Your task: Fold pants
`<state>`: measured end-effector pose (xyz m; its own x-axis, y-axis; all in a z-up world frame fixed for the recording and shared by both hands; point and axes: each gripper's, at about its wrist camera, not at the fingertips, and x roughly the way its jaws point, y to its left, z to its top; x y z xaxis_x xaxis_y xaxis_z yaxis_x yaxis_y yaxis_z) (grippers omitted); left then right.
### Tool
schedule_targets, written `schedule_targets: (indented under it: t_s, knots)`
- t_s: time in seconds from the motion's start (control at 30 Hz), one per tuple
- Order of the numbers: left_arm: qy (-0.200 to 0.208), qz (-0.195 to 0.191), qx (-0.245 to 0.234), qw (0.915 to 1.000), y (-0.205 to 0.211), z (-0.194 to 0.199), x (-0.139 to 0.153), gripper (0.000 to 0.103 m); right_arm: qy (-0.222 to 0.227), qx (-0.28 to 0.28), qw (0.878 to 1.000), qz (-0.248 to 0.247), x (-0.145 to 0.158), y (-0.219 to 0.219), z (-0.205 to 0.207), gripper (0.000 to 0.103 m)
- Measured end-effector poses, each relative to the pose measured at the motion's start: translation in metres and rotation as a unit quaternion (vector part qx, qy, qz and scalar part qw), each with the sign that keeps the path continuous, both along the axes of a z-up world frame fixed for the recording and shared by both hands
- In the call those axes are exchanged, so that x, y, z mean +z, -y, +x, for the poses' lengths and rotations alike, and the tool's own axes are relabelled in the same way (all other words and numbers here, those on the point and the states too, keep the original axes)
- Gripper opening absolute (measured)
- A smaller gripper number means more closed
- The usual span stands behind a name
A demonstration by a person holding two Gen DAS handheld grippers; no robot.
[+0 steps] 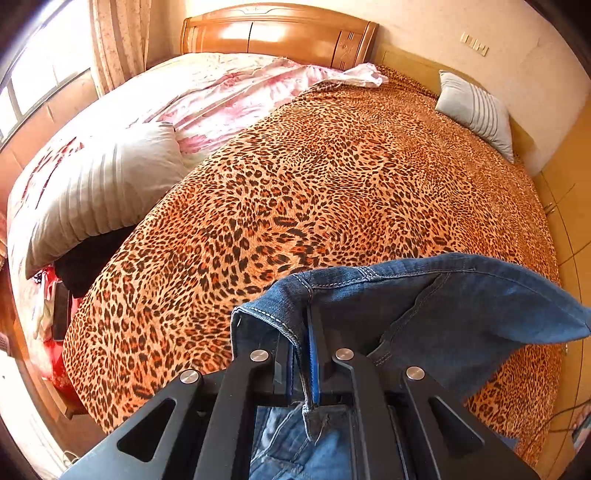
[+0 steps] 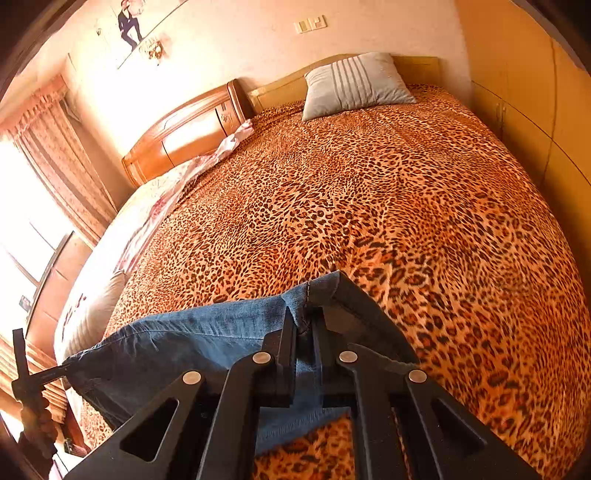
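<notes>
Blue denim pants (image 1: 424, 306) hang between both grippers above the leopard-print bed cover (image 1: 314, 184). My left gripper (image 1: 303, 332) is shut on one end of the waistband, the denim pinched between its black fingers. My right gripper (image 2: 304, 325) is shut on the other end of the pants (image 2: 192, 339), which stretch leftward to the left gripper (image 2: 29, 380), seen at the far left edge with the hand that holds it. The rest of the pants hangs below the grippers, mostly hidden.
The leopard cover (image 2: 406, 203) spans the bed. A grey striped pillow (image 1: 476, 107) lies at the head, also in the right wrist view (image 2: 354, 85). Another pillow (image 1: 99, 195) and a pink floral quilt (image 1: 221, 96) lie at left. Wooden headboard (image 1: 277, 33); wardrobe (image 2: 535, 110) at right.
</notes>
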<state>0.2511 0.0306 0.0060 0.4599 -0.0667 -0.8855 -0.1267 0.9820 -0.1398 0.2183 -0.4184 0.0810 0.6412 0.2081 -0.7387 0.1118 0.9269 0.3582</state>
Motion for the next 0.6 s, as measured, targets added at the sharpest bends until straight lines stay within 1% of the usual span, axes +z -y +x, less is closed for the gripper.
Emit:
schedule_targets:
  t_s: [0.07,0.13,0.2,0.23,0.3,0.33,0.37,0.4,0.43,0.47,0.5,0.53,0.57,0.6]
  knots:
    - [0.008,-0.003,-0.001,1.0,-0.005,-0.032,0.005,0.006,0.008,-0.014,1.0,0.013,0.007,0.005,-0.05,0.006]
    - [0.002,-0.01,-0.006,0.9999,-0.01,-0.062,0.0,0.006,0.001,-0.027,0.999,0.022,0.004,0.01,-0.1,0.007]
    - [-0.024,-0.012,-0.009,0.9996,-0.015,-0.093,-0.018,0.006,-0.018,-0.04,0.999,0.018,-0.008,0.012,-0.145,0.008]
    - [-0.041,-0.012,-0.011,0.999,-0.016,-0.101,-0.026,0.007,-0.035,-0.052,0.998,0.02,-0.019,0.014,-0.17,0.009]
    - [-0.093,-0.007,-0.015,0.9956,-0.016,-0.123,-0.06,0.007,-0.073,-0.077,0.994,0.025,-0.049,0.016,-0.214,0.011]
    - [-0.124,-0.001,-0.019,0.9921,-0.016,-0.132,-0.078,0.007,-0.103,-0.092,0.99,0.027,-0.071,0.018,-0.236,0.011]
    - [-0.164,-0.007,-0.022,0.9862,-0.017,-0.14,-0.099,0.007,-0.133,-0.105,0.985,0.029,-0.092,0.019,-0.251,0.011]
    - [-0.194,-0.02,-0.018,0.9806,-0.019,-0.145,-0.113,0.007,-0.169,-0.116,0.978,0.029,-0.114,0.02,-0.266,0.011]
    - [-0.212,-0.039,-0.012,0.9764,-0.023,-0.151,-0.119,0.007,-0.191,-0.124,0.973,0.027,-0.128,0.02,-0.277,0.011]
    - [-0.219,-0.053,-0.009,0.9742,-0.026,-0.153,-0.119,0.008,-0.21,-0.135,0.968,0.026,-0.137,0.02,-0.289,0.011]
    - [-0.214,-0.06,-0.006,0.9749,-0.03,-0.159,-0.112,0.012,-0.216,-0.141,0.965,0.038,-0.14,0.021,-0.3,0.011]
    - [-0.208,-0.06,-0.009,0.9763,-0.032,-0.161,-0.103,0.012,-0.213,-0.149,0.965,0.042,-0.138,0.023,-0.308,0.011]
    - [-0.202,-0.057,-0.013,0.9777,-0.034,-0.165,-0.093,0.012,-0.205,-0.158,0.965,0.047,-0.132,0.025,-0.316,0.019]
    - [-0.195,-0.061,-0.014,0.9788,-0.037,-0.172,-0.08,0.015,-0.192,-0.168,0.965,0.064,-0.125,0.029,-0.323,0.025]
